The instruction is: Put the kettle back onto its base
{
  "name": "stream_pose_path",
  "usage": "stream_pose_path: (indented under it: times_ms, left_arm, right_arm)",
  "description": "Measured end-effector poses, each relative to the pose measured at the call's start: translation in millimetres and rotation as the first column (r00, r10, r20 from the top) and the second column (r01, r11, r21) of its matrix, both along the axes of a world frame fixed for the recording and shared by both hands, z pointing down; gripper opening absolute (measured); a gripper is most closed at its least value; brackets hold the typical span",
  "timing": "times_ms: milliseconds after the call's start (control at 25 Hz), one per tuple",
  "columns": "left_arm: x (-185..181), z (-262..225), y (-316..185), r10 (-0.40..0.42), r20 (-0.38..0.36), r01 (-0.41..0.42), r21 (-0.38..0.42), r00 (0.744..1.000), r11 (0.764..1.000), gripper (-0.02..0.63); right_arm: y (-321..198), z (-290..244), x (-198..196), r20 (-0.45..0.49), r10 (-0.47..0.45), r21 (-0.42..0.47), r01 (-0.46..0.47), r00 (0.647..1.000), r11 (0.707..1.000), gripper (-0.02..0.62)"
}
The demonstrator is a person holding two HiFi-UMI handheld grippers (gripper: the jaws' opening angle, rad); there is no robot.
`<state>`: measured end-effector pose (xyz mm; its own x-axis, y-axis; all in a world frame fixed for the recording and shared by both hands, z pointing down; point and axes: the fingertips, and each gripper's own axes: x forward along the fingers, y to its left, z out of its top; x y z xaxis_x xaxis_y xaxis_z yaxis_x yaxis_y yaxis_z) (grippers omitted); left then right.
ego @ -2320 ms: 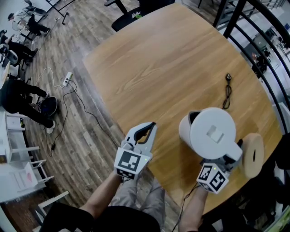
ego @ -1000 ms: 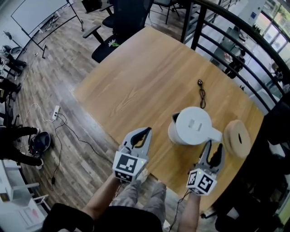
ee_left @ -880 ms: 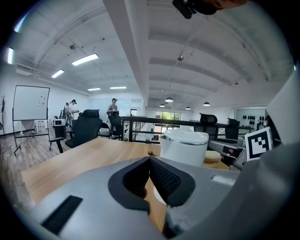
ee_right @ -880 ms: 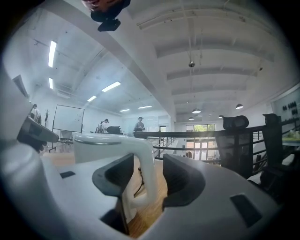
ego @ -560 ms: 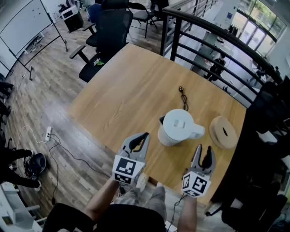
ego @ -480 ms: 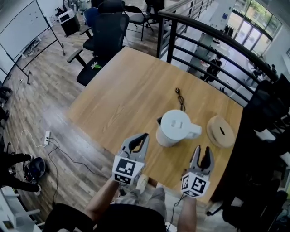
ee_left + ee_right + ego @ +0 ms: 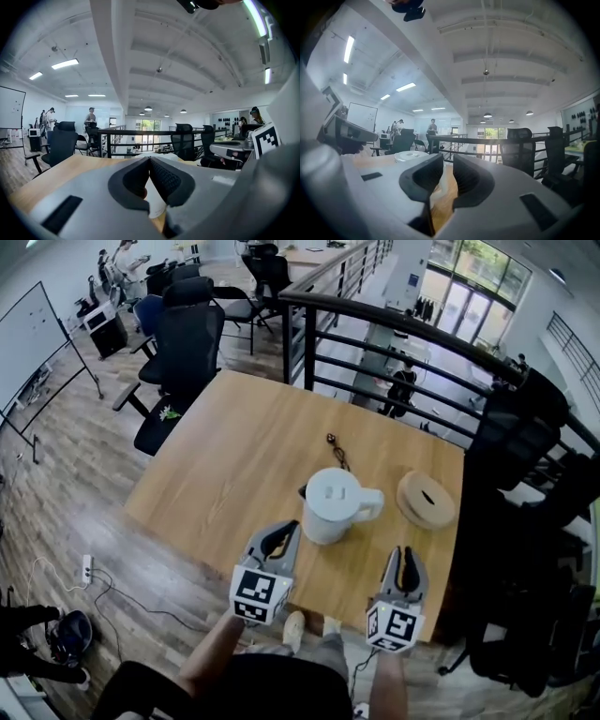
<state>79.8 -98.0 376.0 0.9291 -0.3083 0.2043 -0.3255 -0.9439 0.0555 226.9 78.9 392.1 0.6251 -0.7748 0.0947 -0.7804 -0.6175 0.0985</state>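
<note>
Freed, the white plastic kettle (image 7: 330, 505) stands alone, apparently seated; the right gripper (image 7: 404, 557), withdrawn, has just been narrowing its empty, still-parted jaws; the left gripper (image 7: 284, 534) is closed, empty.

light: bright, ceiling strips (image 7: 65, 63) | edges: fisheye, dark vignette | focus: sharp

White kettle (image 7: 330, 505), upright (lid shut), handle right, on table (image 7: 244, 446)

— The kettle (image 7: 153, 200)?
— Mostly behind the left gripper's (image 7: 149, 161) jaws; only a white sliver shows.
— Anything under it?
— Hidden from the head view. The cord's (image 7: 336, 448) end is too small to tell.
</note>
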Motion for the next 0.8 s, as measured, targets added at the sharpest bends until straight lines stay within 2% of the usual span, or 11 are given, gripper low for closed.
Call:
stream_pose_path:
  times_ms: [120, 440, 680, 800]
  left_arm:
    - [-2, -7, 11, 0.026, -0.008, -0.026, 0.005, 1.0, 1.0, 0.003]
    - [-16, -22, 43, 0.1, -0.025, -0.1, 0.018, 0.995, 0.995, 0.003]
    - [-27, -20, 57, 0.13, -0.015, -0.13, 0.019, 0.991, 0.991, 0.003]
    - [-30, -18, 62, 0.139, -0.011, -0.139, 0.02, 0.99, 0.99, 0.003]
  right_arm:
    - [10, -9, -18, -0.018, -0.009, -0.026, 0.009, 1.0, 1.0, 0.054]
    - [42, -28, -56, -0.019, 0.035, -0.011, -0.035, 0.999, 0.999, 0.023]
    - [56, -30, -69, -0.027, 0.053, 0.021, -0.052, 0.998, 0.998, 0.0]
    - [61, -30, -75, -0.014, 0.059, 0.007, -0.059, 0.998, 0.998, 0.0]
